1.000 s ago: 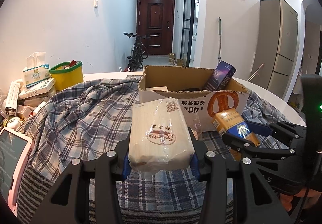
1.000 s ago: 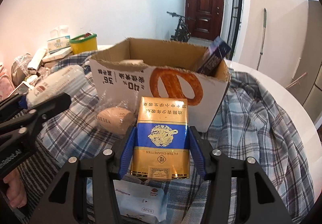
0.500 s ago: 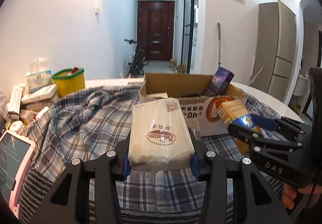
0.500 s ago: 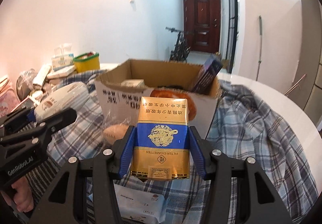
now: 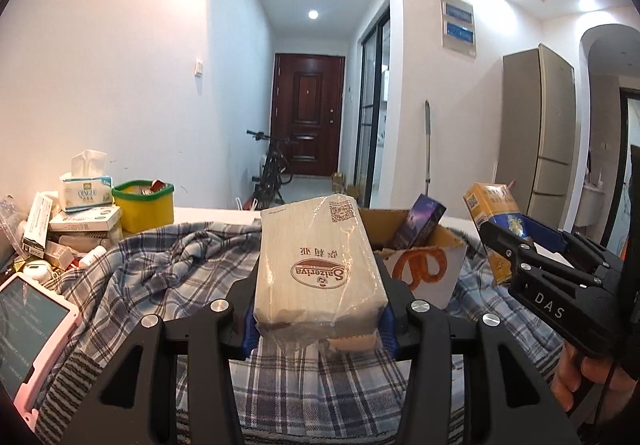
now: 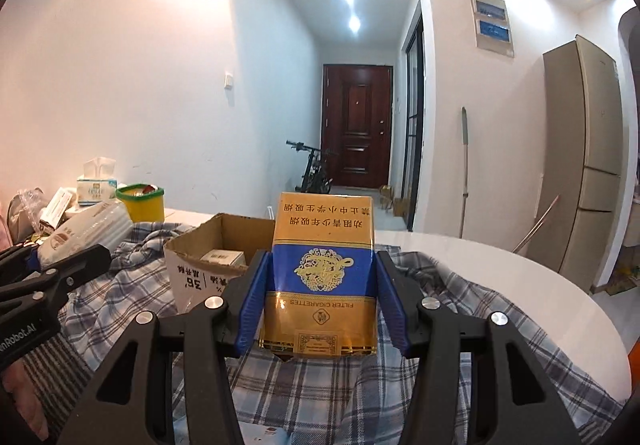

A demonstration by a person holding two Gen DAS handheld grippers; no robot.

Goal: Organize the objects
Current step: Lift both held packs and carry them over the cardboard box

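Cardboard box (image 5: 420,269), open-topped, on a plaid cloth (image 5: 168,277) over the white worktop (image 6: 500,269); judged the collecting point for loose items, since a dark purple carton (image 5: 422,219) leans inside its far right corner and a small white box (image 6: 222,257) lies within.

Item 1: clear-wrapped pack of pale wafers (image 5: 318,265), clamped at its near end by the left gripper (image 5: 318,325), held off the cloth, in front of and partly hiding the box's left side. Long axis points forward, likely so it can go in end first.

Item 2: gold and blue cigarette pack (image 6: 324,277), grasped on both sides by the right gripper (image 6: 320,305), upright and raised near the box's right side, clear of the rim; probably for dropping in from above.

Unsorted stock, far left: yellow tub with green rim (image 5: 144,207), tissue box (image 5: 86,193), and assorted cartons. Pink-framed tablet (image 5: 28,329) at near left.
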